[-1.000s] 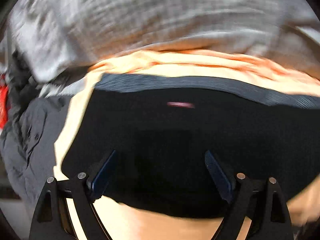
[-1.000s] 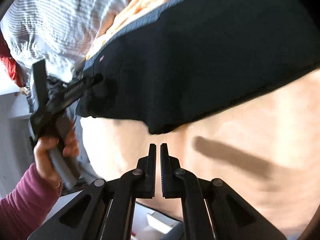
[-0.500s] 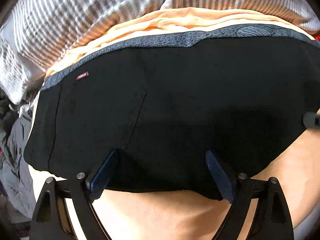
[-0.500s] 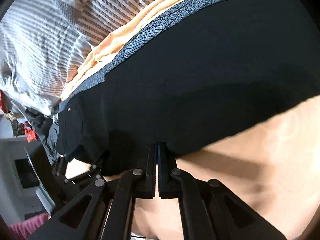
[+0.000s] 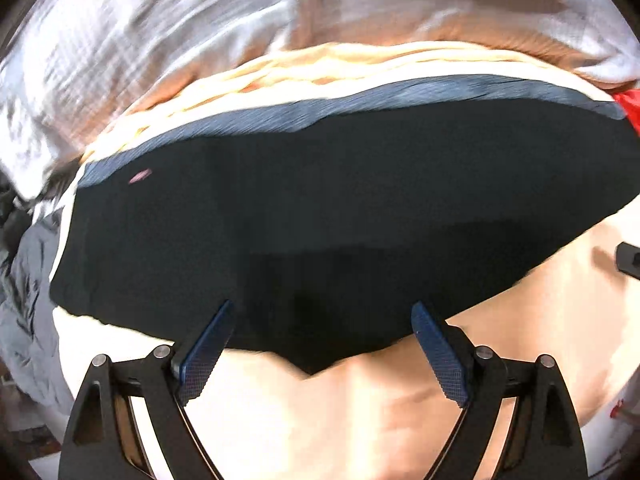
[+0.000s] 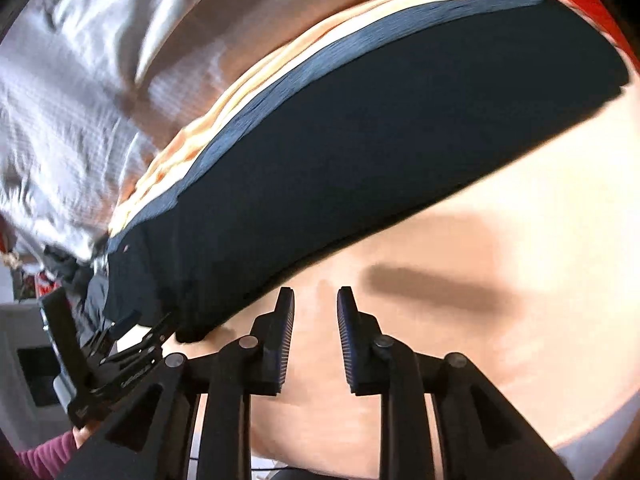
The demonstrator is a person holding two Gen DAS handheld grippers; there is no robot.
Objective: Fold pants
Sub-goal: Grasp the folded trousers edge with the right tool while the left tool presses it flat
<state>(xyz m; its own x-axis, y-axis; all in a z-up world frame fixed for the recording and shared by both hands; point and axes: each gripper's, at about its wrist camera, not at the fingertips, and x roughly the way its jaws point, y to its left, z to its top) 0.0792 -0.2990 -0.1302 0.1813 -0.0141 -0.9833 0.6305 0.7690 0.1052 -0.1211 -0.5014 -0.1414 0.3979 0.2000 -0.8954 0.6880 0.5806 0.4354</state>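
Left tongs gape wide; right tongs stand slightly parted.

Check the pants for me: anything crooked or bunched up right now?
The near hem of the black pants is uneven: one corner hangs down in a point between the open left gripper fingers. The right gripper is open, clear of cloth.

Motion blur smears your striped bedding, so its stripes barely read. The small pink label on the black pants is too blurred to read. A red item is cut off at the right edge. Your left gripper reaches under the pants' corner, fingertips hidden.
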